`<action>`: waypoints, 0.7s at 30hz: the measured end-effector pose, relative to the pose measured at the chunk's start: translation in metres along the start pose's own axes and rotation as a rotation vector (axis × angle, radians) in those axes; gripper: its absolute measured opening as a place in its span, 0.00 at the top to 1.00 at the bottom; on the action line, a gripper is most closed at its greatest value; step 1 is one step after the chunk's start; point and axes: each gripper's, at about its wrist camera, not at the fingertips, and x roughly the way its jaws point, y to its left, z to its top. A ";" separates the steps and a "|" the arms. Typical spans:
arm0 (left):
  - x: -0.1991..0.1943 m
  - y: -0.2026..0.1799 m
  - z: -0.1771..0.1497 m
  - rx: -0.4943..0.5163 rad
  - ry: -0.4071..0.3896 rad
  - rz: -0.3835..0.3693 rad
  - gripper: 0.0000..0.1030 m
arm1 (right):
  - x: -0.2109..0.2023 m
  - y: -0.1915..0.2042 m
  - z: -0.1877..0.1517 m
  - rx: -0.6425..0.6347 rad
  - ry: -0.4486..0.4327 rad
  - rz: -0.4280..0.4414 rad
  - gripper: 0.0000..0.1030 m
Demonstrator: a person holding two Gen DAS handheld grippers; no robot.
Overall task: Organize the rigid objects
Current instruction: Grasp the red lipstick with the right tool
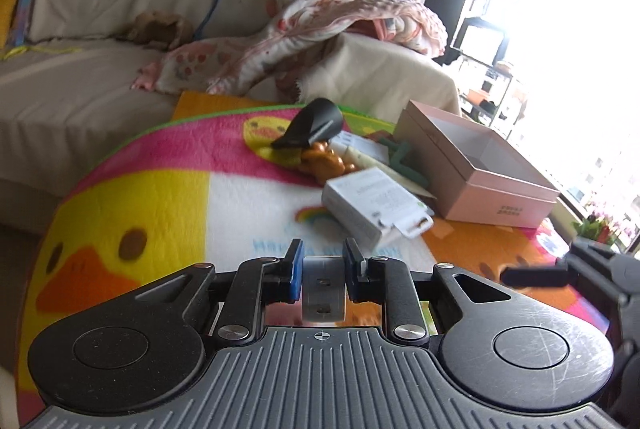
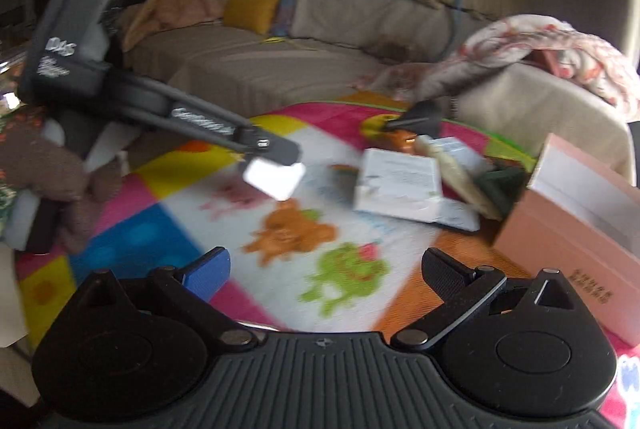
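A small flat silvery metal piece [image 1: 324,283] is clamped between the blue pads of the left claw [image 1: 322,269], whose jaws are drawn narrow around it; in the right wrist view the same piece [image 2: 275,177] is seen as a bright patch at the tip of the left claw [image 2: 276,153], held above the colourful cartoon blanket [image 1: 160,197] and clear of it. The right claw [image 2: 324,269] is spread wide with nothing between its fingers, one blue pad [image 2: 208,275] and one black ribbed pad [image 2: 444,273] standing well apart over the blanket [image 2: 152,241]. Just beyond the left claw, a white carton [image 1: 372,205] is lain flat on the blanket, with its flap hanging open at the near end. Behind the carton, a loose pile is formed by an orange-brown figurine [image 1: 326,161], a black computer mouse [image 1: 314,127] tilted on top of it, pale packets and a dark green item [image 1: 402,157]; the exact contacts within the pile cannot be made out. To the right of the carton and touching the pile, an open pink box [image 1: 500,189] is set at the blanket's right edge, its white interior seen empty. Past the blanket's far edge, a beige sofa [image 1: 80,77] is draped with a floral quilt [image 1: 320,25].
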 end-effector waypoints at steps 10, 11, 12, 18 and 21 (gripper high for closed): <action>-0.020 -0.010 -0.023 -0.063 0.003 -0.056 0.77 | -0.017 0.014 -0.037 0.070 0.163 0.014 0.01; -0.020 -0.011 -0.024 -0.065 0.003 -0.061 0.77 | -0.022 0.009 -0.042 0.085 0.163 0.017 0.01; -0.020 -0.013 -0.024 -0.064 0.002 -0.062 0.77 | -0.024 0.005 -0.045 0.095 0.163 0.023 0.01; -0.022 -0.022 -0.022 -0.071 0.000 -0.064 0.77 | -0.036 -0.008 -0.055 0.100 0.146 0.040 0.09; -0.024 -0.028 -0.021 -0.072 -0.003 -0.067 0.77 | -0.035 -0.008 -0.056 0.096 0.130 0.039 0.09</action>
